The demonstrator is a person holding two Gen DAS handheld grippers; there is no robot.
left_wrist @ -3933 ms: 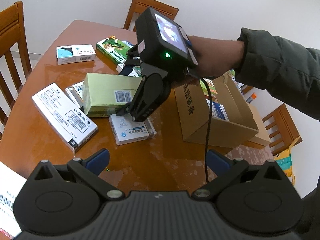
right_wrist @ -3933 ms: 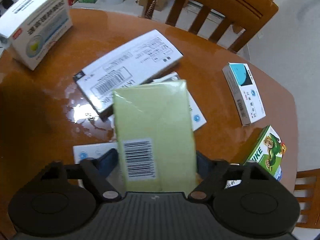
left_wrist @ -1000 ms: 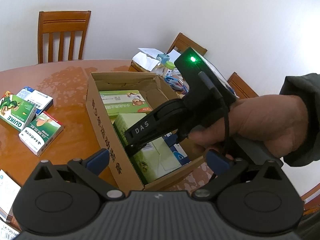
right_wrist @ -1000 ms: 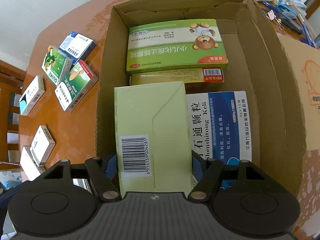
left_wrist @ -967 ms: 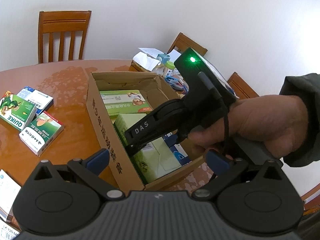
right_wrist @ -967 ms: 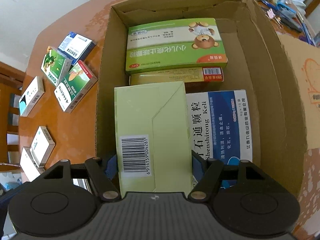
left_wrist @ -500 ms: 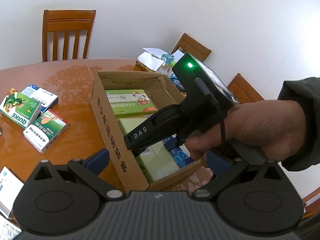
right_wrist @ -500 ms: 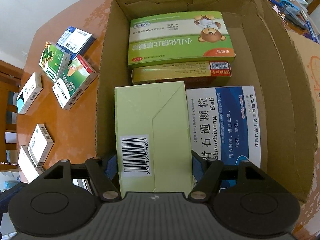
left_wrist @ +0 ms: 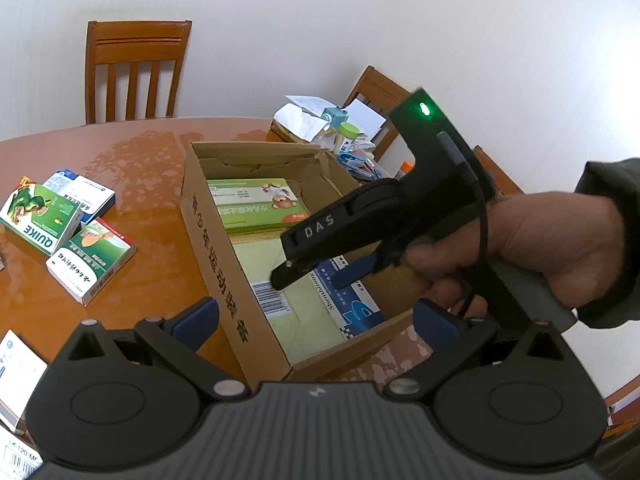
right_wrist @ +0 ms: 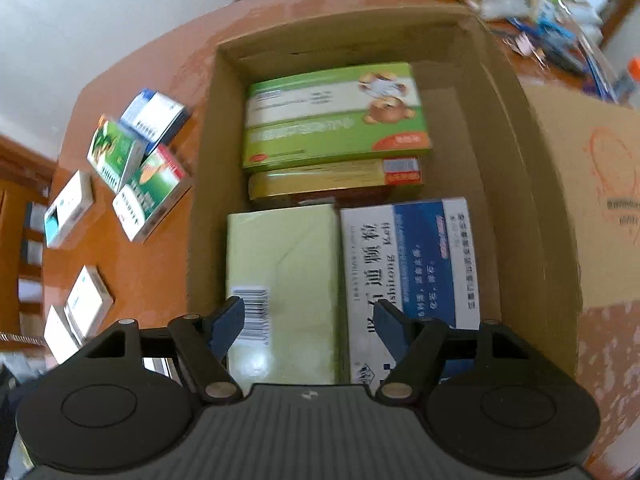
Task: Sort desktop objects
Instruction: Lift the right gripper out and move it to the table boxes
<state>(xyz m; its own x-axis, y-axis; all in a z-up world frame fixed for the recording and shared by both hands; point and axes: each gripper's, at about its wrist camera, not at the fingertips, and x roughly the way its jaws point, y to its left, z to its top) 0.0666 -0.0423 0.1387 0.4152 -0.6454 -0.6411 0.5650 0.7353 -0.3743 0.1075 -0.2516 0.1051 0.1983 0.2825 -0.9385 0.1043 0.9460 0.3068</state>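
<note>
A pale green box (right_wrist: 288, 264) with a barcode lies flat in the near left of the open cardboard carton (right_wrist: 516, 184), beside a blue-and-white box (right_wrist: 420, 264). Behind them lie a green bear box (right_wrist: 332, 116) and a yellow box (right_wrist: 332, 178). My right gripper (right_wrist: 310, 320) hangs open just above the pale green box, its pads clear of it. In the left wrist view a hand holds the right gripper (left_wrist: 314, 278) over the carton (left_wrist: 216, 240). My left gripper (left_wrist: 316, 320) stands open and holds nothing, in front of the carton's near corner.
Several small boxes lie on the brown table left of the carton, among them a green QUIKE box (left_wrist: 36, 216) and a green-and-white box (left_wrist: 92, 260). A pile of papers and bottles (left_wrist: 332, 128) sits behind the carton. Wooden chairs (left_wrist: 136, 68) ring the table.
The right gripper, which was shut on the pale green box, has let it go. The box now rests in the carton and the gripper has lifted off it.
</note>
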